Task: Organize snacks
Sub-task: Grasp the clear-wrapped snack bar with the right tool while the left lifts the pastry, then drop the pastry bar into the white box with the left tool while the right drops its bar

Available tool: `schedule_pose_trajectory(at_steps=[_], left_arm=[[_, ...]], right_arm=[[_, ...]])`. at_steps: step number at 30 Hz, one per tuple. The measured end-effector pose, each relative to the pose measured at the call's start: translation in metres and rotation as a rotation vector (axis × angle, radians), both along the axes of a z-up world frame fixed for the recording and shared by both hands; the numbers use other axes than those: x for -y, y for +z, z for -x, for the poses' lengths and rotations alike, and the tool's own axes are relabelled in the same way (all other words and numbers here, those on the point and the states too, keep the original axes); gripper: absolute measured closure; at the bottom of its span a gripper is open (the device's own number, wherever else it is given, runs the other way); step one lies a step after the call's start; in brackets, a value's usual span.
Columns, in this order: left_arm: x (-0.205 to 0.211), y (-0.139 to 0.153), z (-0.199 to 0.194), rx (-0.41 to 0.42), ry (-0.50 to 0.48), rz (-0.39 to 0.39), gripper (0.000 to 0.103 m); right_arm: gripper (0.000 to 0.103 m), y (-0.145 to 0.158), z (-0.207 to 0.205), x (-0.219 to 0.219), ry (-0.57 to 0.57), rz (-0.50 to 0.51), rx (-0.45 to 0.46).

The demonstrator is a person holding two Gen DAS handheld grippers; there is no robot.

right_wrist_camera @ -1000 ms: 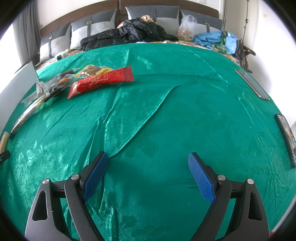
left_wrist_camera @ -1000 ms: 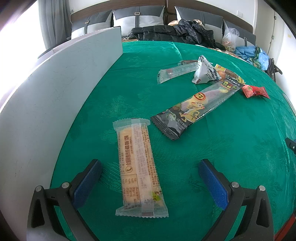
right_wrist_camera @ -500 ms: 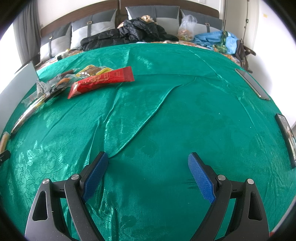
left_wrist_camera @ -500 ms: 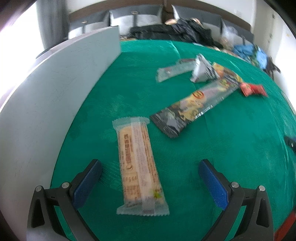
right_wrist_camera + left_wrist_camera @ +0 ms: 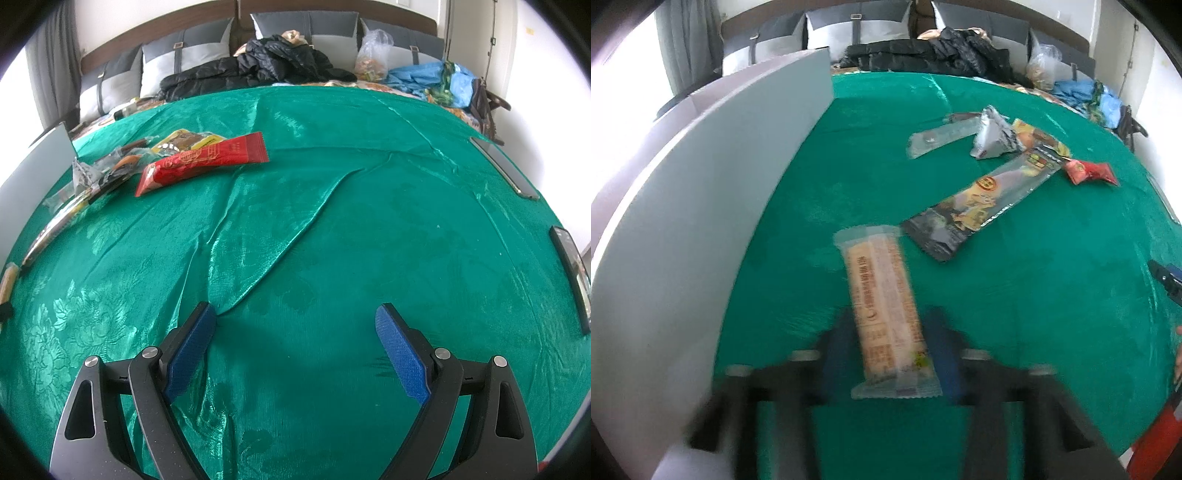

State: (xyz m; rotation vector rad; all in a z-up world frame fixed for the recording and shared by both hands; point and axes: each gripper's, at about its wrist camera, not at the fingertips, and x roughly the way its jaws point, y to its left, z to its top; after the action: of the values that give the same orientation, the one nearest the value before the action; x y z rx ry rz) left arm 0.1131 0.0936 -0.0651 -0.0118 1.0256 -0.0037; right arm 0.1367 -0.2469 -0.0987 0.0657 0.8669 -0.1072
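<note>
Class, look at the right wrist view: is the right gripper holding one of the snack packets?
No. The right gripper stands open over bare green cloth, and the red packet lies far off to its left.

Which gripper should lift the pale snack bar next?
Left. The left gripper is closing with the pale snack bar between its fingers; the right gripper stands open over bare green cloth.

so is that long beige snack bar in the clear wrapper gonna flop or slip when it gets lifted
The long beige snack bar in its clear plastic wrapper will probably stay fairly stiff: it lies straight and flat on the green tablecloth. The glossy film looks slick, so it may slide. The left tool is closing around its near end, so the far end may droop.
</note>
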Motion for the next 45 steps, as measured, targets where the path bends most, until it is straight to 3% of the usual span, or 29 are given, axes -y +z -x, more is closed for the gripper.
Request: schedule_pose_trajectory(at_steps=[3,6,9,13,16,17,18,19,20,23,26,30,32,35,38,40,45], left_arm=[[-0.007,-0.002,0.005,0.020,0.014,0.034,0.074],[-0.015,-0.001,0.007,0.030,0.050,0.094,0.074],[-0.015,0.000,0.011,0.033,0.056,0.133,0.074],[-0.008,0.007,0.023,0.042,0.035,0.140,0.074],[-0.008,0.013,0.030,0.057,0.013,0.126,0.074],[-0.009,0.014,0.031,0.060,0.009,0.126,0.074],[-0.010,0.015,0.031,0.062,0.005,0.131,0.074],[-0.011,0.016,0.031,0.064,0.003,0.138,0.074],[-0.012,0.017,0.032,0.066,0.001,0.146,0.074],[-0.010,0.021,0.033,0.073,-0.020,0.172,0.074],[-0.008,0.033,0.037,0.091,-0.041,0.231,0.074],[-0.013,0.064,0.044,0.125,-0.045,0.373,0.074],[-0.025,0.085,0.045,0.157,-0.037,0.433,0.074],[-0.061,0.125,0.049,0.243,0.006,0.483,0.074],[-0.114,0.151,0.047,0.308,0.083,0.453,0.074],[-0.152,0.158,0.043,0.324,0.151,0.365,0.073],[-0.238,0.138,0.025,0.241,0.336,0.179,0.071]], right_arm=[[0.014,0.008,-0.010,-0.013,-0.031,-0.057,-0.093],[0.015,0.026,-0.029,-0.058,0.051,-0.346,-0.130],[0.016,0.036,-0.063,-0.127,0.124,-0.443,-0.173],[0.016,0.023,-0.121,-0.206,0.112,-0.372,-0.248],[0.015,0.017,-0.145,-0.247,0.087,-0.194,-0.241],[0.022,0.017,-0.147,-0.252,0.087,-0.152,-0.233],[0.050,0.017,-0.146,-0.255,0.083,-0.101,-0.227],[0.067,0.020,-0.145,-0.255,0.092,-0.076,-0.213],[0.077,0.020,-0.142,-0.252,0.112,-0.068,-0.216],[0.090,0.022,-0.129,-0.222,0.140,-0.138,-0.238],[0.091,0.031,-0.102,-0.183,0.145,-0.219,-0.211],[0.091,0.046,-0.072,-0.142,0.137,-0.364,-0.166],[0.091,0.056,-0.060,-0.135,0.137,-0.423,-0.134],[0.091,0.095,-0.059,-0.146,0.180,-0.501,-0.058],[0.091,0.141,-0.063,-0.182,0.280,-0.561,0.014],[0.091,0.166,-0.069,-0.225,0.368,-0.595,0.044],[0.090,0.193,-0.081,-0.352,0.578,-0.606,0.035]])
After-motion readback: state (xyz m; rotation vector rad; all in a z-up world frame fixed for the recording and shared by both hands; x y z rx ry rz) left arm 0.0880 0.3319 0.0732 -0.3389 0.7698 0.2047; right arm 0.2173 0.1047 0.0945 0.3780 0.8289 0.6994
